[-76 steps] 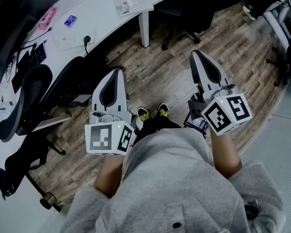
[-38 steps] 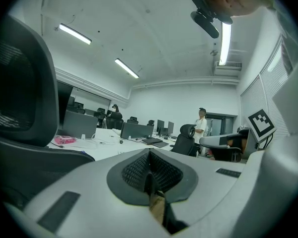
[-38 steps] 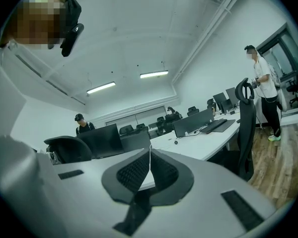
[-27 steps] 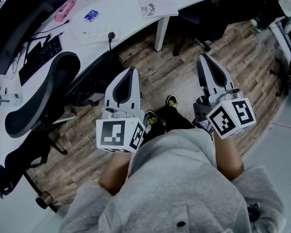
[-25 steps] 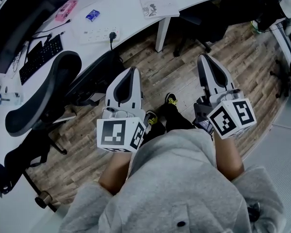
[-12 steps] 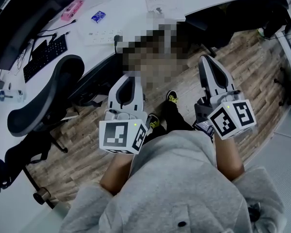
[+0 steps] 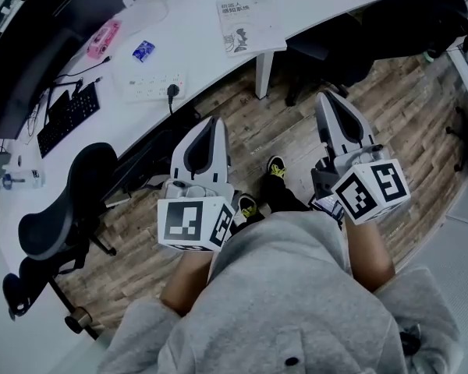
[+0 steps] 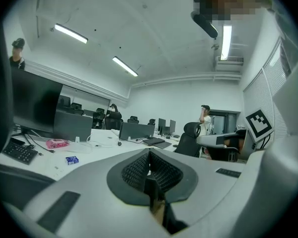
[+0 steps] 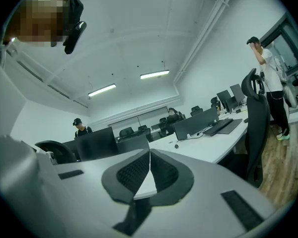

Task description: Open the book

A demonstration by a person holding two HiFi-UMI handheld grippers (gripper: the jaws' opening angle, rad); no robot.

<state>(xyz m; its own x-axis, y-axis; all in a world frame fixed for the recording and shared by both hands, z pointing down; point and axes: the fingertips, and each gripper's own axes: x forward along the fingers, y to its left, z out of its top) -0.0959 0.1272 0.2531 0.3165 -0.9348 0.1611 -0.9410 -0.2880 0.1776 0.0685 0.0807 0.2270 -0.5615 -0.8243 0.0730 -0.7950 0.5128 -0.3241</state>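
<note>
Office with desks (image 7: 199,49), monitors (image 8: 136,131), swivel chairs (image 7: 58,209)

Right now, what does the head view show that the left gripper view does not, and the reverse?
Only the head view: the closed book, the wooden floor and the person's shoes. Only the left gripper view: the ceiling lights and a standing person far back. Both: the left gripper with its jaws together, the white desk, the pink case, the blue packet and the keyboard.
</note>
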